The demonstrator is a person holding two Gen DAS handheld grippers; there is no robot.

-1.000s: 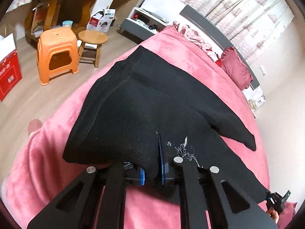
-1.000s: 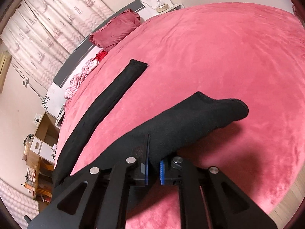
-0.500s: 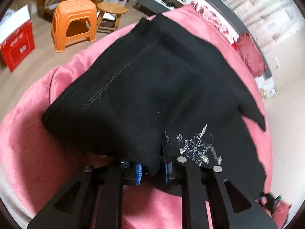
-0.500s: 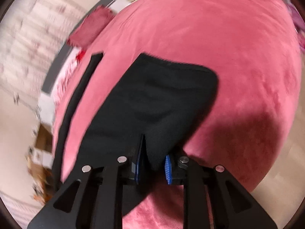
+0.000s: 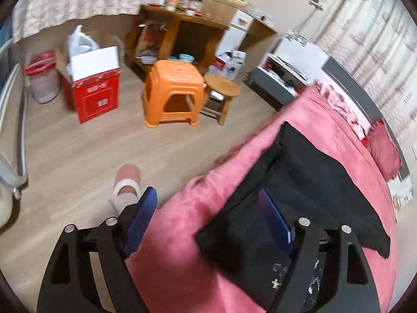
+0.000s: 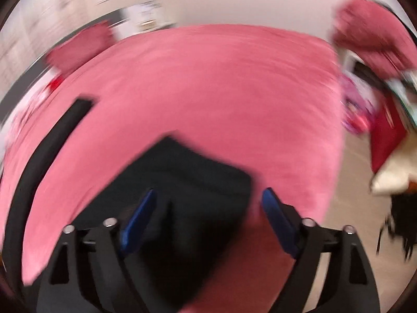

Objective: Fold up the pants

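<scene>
The black pants (image 5: 307, 182) lie on the pink bed cover (image 5: 187, 234), one part laid over another near the bed's near edge. My left gripper (image 5: 208, 219) is open and empty, its fingers astride the near corner of the pants. In the blurred right wrist view the black pants (image 6: 187, 182) lie flat on the pink cover (image 6: 208, 83), and a narrow black leg (image 6: 60, 130) runs up the left. My right gripper (image 6: 208, 216) is open and empty just above the cloth's near end.
An orange plastic stool (image 5: 172, 94), a round wooden stool (image 5: 221, 91), a red box (image 5: 93, 91) and a wooden desk (image 5: 182, 34) stand on the floor left of the bed. A slippered foot (image 5: 127, 180) is by the bed edge. A dark red pillow (image 5: 383, 151) lies at the head.
Both grippers have opened and let go of the pants, which now lie on the bed. Both have drawn back, and the left view has swung toward the floor.
</scene>
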